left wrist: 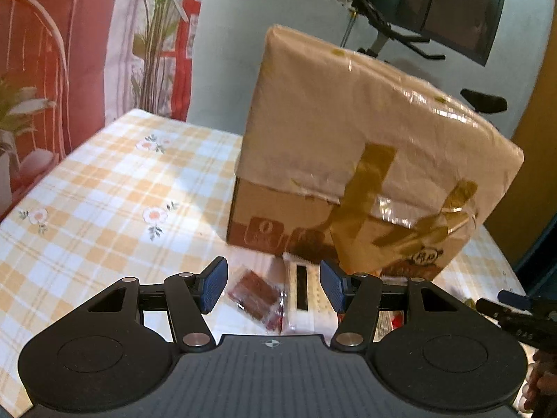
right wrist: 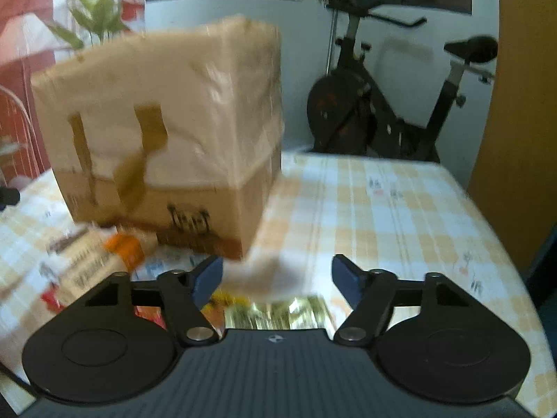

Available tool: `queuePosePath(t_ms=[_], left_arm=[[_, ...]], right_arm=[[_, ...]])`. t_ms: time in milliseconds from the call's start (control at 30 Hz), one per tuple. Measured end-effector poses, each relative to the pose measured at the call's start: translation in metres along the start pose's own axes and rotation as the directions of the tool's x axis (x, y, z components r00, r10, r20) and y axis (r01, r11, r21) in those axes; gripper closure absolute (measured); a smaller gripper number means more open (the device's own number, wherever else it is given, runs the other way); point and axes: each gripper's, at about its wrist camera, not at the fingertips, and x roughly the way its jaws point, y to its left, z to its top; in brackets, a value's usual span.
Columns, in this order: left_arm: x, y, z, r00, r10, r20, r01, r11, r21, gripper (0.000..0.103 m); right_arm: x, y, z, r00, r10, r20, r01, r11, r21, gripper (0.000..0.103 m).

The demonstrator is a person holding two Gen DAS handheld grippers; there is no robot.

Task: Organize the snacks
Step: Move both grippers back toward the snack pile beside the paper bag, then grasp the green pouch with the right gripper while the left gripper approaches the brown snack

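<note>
The left gripper (left wrist: 273, 285) hangs over a table under a yellow-and-white checked cloth with small flowers (left wrist: 104, 188), its blue-padded fingers (left wrist: 213, 287) spread apart and pinching nothing. Between them, lower down on the cloth, lie two snacks: a small dark-red packet in clear wrap (left wrist: 256, 296) nearer the left finger, lying at a slant, and a white wrapped bar with a dark stripe (left wrist: 302, 291) just beside the right finger, its long axis running away from the camera toward a big brown cardboard box patched with tape and paper (left wrist: 348, 146), which it nearly touches. The right gripper (right wrist: 276, 282) is likewise spread and empty; a shiny gold-foil packet (right wrist: 278, 313) lies beneath the gap between its fingers, close to the gripper body, seemingly crosswise, though blur makes that uncertain. To its left a beige-and-orange snack pack (right wrist: 101, 257) rests against the foot of the box, pointing slantwise toward it. Behind the table stands a black exercise bike (right wrist: 383, 104).
</note>
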Motion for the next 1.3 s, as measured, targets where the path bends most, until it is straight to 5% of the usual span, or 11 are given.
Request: queuePosePath(t_ms=[300, 567, 1100, 1300], left_arm=[[0.003, -0.001, -0.004, 1.0, -0.003, -0.018, 0.003, 1.0, 0.003, 0.042], [0.004, 0.001, -0.005, 1.0, -0.017, -0.027, 0.016, 1.0, -0.004, 0.042], [0.003, 0.01, -0.005, 1.0, -0.006, -0.028, 0.006, 1.0, -0.017, 0.042], [0.005, 0.01, -0.006, 0.999, -0.003, -0.035, 0.003, 1.0, -0.014, 0.042]], right_arm=[[0.01, -0.006, -0.021, 0.996, -0.018, -0.09, 0.02, 0.999, 0.027, 0.036], [0.01, -0.005, -0.03, 0.973, 0.077, -0.217, -0.039, 0.983, 0.177, 0.035], [0.065, -0.016, 0.006, 0.972, 0.1, -0.213, -0.04, 0.962, 0.272, 0.034], [0.081, 0.004, 0.011, 0.978, 0.001, -0.209, 0.031, 0.988, 0.151, 0.034]])
